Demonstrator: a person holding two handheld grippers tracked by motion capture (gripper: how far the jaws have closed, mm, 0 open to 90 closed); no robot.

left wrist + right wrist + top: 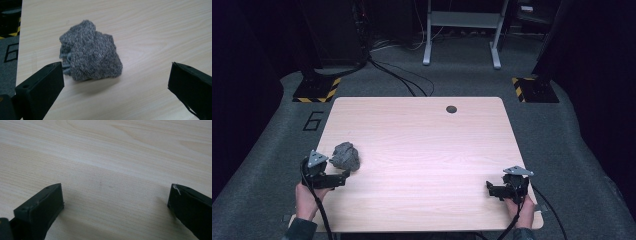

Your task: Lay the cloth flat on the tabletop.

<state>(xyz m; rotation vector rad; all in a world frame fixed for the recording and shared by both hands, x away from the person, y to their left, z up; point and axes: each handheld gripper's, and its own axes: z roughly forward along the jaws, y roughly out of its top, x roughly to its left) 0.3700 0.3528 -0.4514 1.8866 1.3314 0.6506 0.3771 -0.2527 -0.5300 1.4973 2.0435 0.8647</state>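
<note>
A crumpled grey knitted cloth (345, 156) lies on the light wooden table (422, 145) near its left edge. In the left gripper view the cloth (90, 52) sits bunched just ahead of the jaws, closer to the left jaw. My left gripper (343, 176) is open right beside the cloth, held by a hand at the table's front left. Its jaws stand wide apart (115, 82) with nothing between them. My right gripper (491, 189) is open at the front right, low over bare wood (115, 202), far from the cloth.
A round cable hole (451, 109) sits near the table's far edge. Beyond the table are grey carpet, cables (402, 75), a metal frame (462, 30) and yellow-black striped stand bases (318, 90). A "6" marking (313, 121) is on the floor at left.
</note>
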